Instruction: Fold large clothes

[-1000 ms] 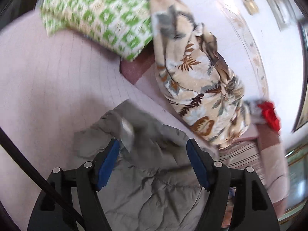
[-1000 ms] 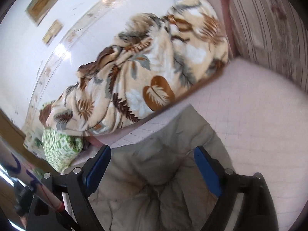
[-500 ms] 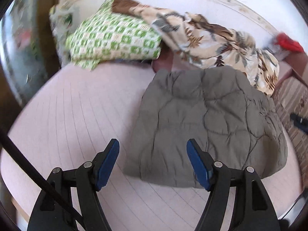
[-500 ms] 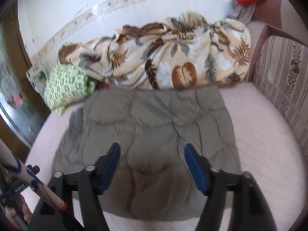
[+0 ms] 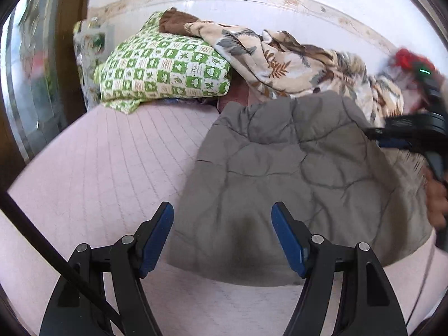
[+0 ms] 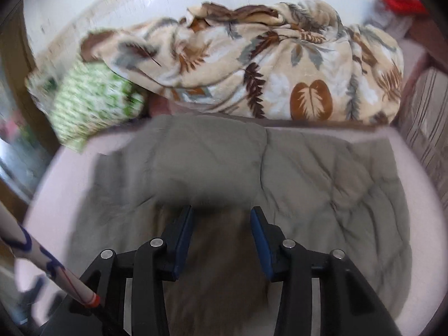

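A grey quilted jacket (image 5: pixel 280 162) lies folded on the pink quilted bed sheet (image 5: pixel 98 162). My left gripper (image 5: pixel 222 238) hovers open over its near left edge, with nothing between the fingers. In the right wrist view, my right gripper (image 6: pixel 222 232) has its jaws drawn in on a raised fold of the jacket (image 6: pixel 322 173), and cloth fills the gap between them. The left wrist view shows the right gripper (image 5: pixel 406 137) at the jacket's right edge, with a hand (image 5: pixel 435 196) behind it.
A green checked pillow (image 5: pixel 165 70) and a bunched leaf-print blanket (image 5: pixel 280 58) lie against the back wall. A red cloth (image 6: pixel 403 0) sits at the far right corner. A striped sofa arm (image 6: pixel 428 128) borders the right. Bare pink sheet lies left of the jacket.
Both grippers pulled back from the jacket, which now lies spread on the sheet. The right gripper's jaws have narrowed onto a fold of it. The left gripper stayed open.
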`<state>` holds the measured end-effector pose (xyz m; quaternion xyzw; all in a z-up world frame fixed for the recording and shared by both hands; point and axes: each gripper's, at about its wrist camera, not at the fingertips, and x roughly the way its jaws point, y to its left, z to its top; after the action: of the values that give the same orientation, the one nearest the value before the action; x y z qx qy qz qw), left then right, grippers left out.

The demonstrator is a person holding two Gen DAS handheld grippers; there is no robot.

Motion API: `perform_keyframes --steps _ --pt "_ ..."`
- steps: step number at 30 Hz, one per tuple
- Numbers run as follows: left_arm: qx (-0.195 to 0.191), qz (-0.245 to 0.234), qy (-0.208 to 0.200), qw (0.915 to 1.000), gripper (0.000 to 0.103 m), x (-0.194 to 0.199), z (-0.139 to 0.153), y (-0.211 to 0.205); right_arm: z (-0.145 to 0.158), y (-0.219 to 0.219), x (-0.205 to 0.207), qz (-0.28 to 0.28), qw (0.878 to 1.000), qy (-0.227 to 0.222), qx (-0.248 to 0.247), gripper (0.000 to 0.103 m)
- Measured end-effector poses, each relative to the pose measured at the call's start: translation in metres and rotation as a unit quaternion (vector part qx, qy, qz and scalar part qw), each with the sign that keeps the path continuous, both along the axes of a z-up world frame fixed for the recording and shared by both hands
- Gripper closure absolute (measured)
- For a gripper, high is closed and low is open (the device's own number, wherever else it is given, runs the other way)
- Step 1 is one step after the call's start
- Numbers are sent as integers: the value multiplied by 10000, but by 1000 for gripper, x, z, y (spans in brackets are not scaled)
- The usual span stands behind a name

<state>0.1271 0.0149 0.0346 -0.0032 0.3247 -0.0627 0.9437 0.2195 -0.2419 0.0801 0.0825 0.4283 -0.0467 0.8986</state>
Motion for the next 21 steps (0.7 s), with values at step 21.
perform_keyframes --steps 21 --pt "-543 521 480 9960 31 14 -3 50 -9 15 56 -170 9995 -273 -61 55"
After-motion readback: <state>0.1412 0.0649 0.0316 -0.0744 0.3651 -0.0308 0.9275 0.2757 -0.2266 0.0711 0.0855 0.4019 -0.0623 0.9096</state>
